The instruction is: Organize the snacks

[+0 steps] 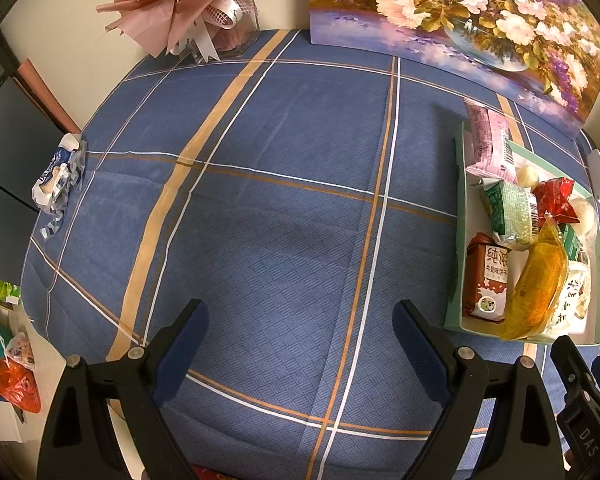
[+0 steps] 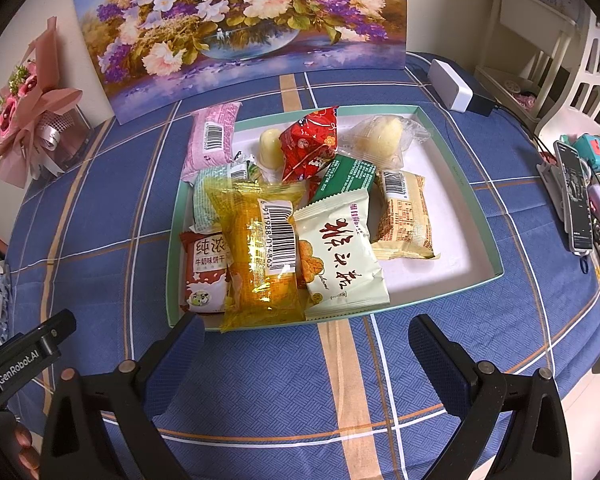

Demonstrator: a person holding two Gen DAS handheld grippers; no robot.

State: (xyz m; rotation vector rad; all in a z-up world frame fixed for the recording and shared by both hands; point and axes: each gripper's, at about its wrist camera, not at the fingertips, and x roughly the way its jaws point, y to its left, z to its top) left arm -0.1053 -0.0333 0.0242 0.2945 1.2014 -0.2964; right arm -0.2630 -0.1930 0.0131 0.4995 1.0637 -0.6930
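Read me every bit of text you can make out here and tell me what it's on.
"GenRobot.AI": left gripper body.
"DAS": right gripper body.
"纯浓", "牛奶味饼干": red-brown biscuit pack.
"6 911988 014863": yellow pack barcode.
Cream pack: stylised characters, unreadable.
Other labels: too small.

A matt woven cloth (image 2: 260, 380) is covering the worktop; the yellow packet (image 2: 260, 256) is gleaming as glossy plastic film, the tray (image 2: 460, 184) is looking like smooth card.
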